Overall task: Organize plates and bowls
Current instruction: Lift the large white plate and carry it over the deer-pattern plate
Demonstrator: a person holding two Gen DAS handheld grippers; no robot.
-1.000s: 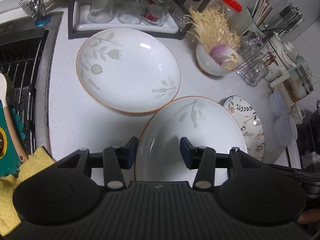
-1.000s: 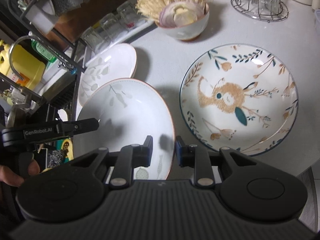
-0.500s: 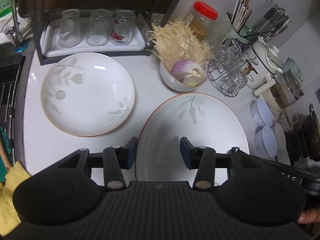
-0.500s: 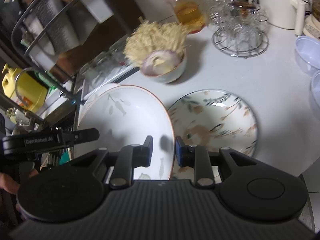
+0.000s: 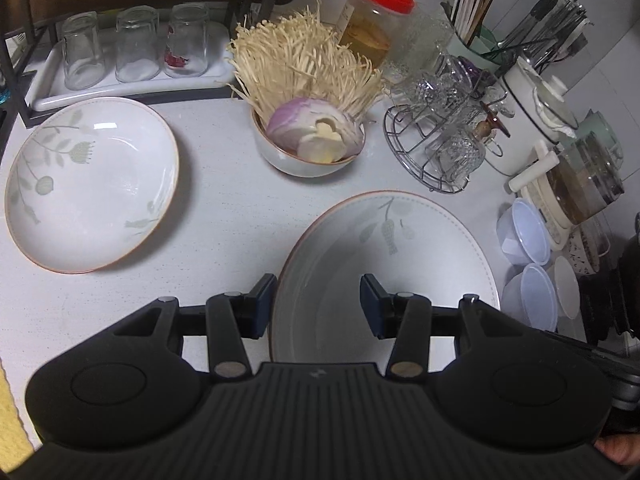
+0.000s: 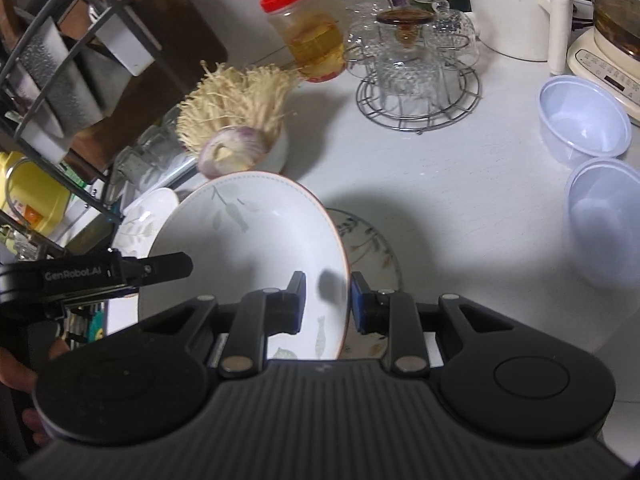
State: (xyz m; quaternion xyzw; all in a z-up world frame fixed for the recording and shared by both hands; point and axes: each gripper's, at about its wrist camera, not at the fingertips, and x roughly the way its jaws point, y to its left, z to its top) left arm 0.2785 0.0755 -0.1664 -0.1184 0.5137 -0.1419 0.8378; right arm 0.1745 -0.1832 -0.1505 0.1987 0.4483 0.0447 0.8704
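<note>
A white deep plate with a grey leaf print and a brown rim (image 5: 392, 260) is carried between both grippers. My left gripper (image 5: 318, 304) straddles its left rim, one finger outside and one inside, and is shut on it. On the opposite rim my right gripper (image 6: 328, 300) is shut on the same plate (image 6: 248, 240). Under the carried plate lies a plate with a painted plant pattern (image 6: 372, 240), mostly hidden. A second leaf-print plate (image 5: 92, 184) rests on the white counter at the left.
A bowl of enoki mushrooms and cut onion (image 5: 308, 152) stands just behind. A wire rack of glassware (image 5: 436, 148), a red-lidded jar (image 5: 372, 28), a white kettle (image 6: 516, 8) and clear plastic bowls (image 6: 580, 120) crowd the right. Upturned glasses on a tray (image 5: 132, 48) stand at the back left.
Both grippers have carried the leaf plate to the right, away from the sink. The patterned plate has slid under it, and the second leaf plate now sits further left.
</note>
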